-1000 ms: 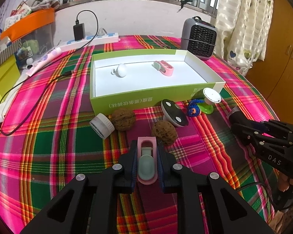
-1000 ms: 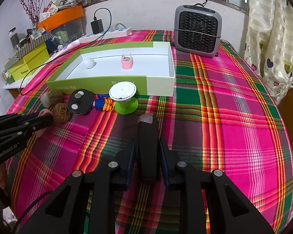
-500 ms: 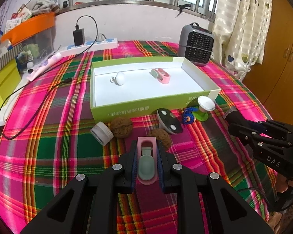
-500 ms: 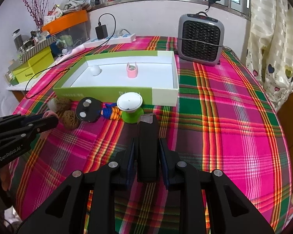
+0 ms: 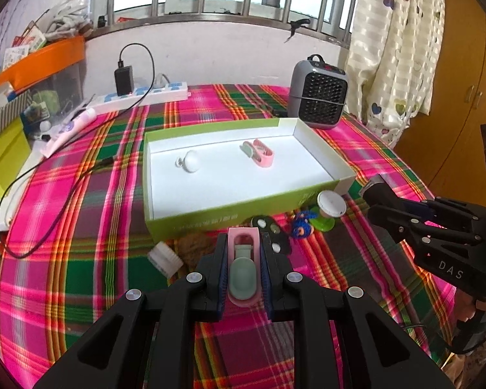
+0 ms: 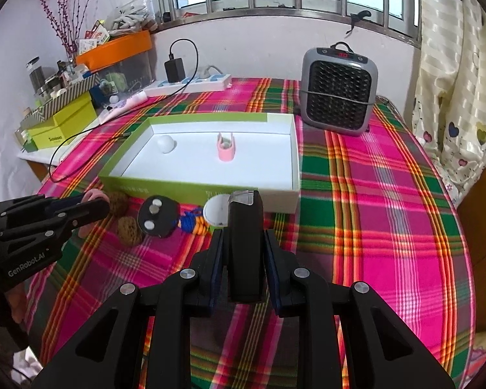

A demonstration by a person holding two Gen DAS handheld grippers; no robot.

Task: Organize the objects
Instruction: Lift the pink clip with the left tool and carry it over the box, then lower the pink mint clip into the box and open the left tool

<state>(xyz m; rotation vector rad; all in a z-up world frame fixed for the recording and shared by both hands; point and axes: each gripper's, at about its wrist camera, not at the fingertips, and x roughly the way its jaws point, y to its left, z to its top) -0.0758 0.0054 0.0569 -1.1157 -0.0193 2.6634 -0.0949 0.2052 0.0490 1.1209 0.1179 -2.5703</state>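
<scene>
My left gripper is shut on a pink clip with a grey-green pad, held above the plaid cloth. My right gripper is shut on a black block with a clear end, also lifted off the cloth. The green-sided white tray lies beyond both and holds a white ball and a second pink clip. In front of the tray lie a walnut, a black disc, a blue-orange knot and a white-topped green stand.
A small grey heater stands behind the tray's right end. A power strip with a charger and its cable run along the back left. Boxes and an orange bin crowd the left side. A white ribbed cap lies near the tray's front left corner.
Both grippers have risen with their held objects, so the tray and loose items look smaller and farther. Nothing was let go or picked up.
</scene>
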